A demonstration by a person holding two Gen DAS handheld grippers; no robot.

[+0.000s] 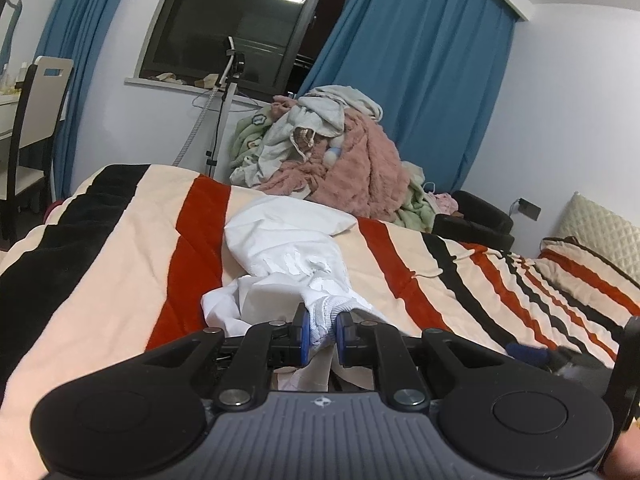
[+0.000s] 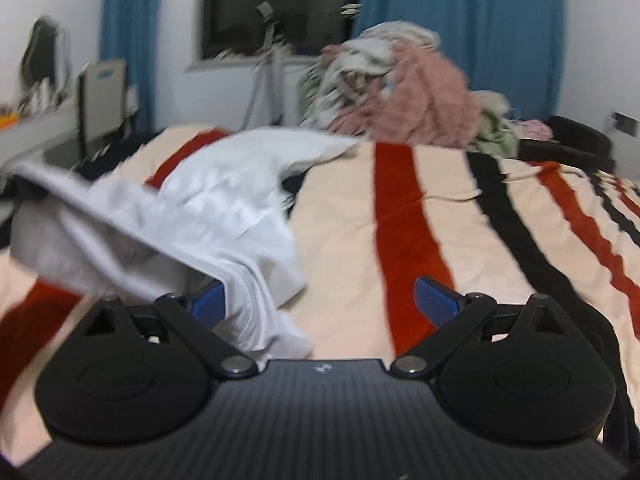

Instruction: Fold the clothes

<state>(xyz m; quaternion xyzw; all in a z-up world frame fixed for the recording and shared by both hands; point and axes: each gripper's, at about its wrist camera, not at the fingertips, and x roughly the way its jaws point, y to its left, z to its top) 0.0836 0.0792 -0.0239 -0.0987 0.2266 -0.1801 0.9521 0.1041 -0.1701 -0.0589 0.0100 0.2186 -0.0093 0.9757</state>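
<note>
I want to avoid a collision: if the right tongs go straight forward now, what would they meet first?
The open right tongs point over bare striped blanket, so probably the blanket first. The white garment lies left of that line, draped on the left finger. Blur makes depth uncertain.

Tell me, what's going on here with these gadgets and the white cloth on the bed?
A person is folding laundry using a handheld tool in each hand. The left tool is pinched shut on the ribbed edge of a white garment, which lies crumpled on the striped blanket. The right tool is wide open, with the garment draped over one finger but not gripped. Nothing is folded yet. A heap of other clothes sits beyond the bed.
</note>
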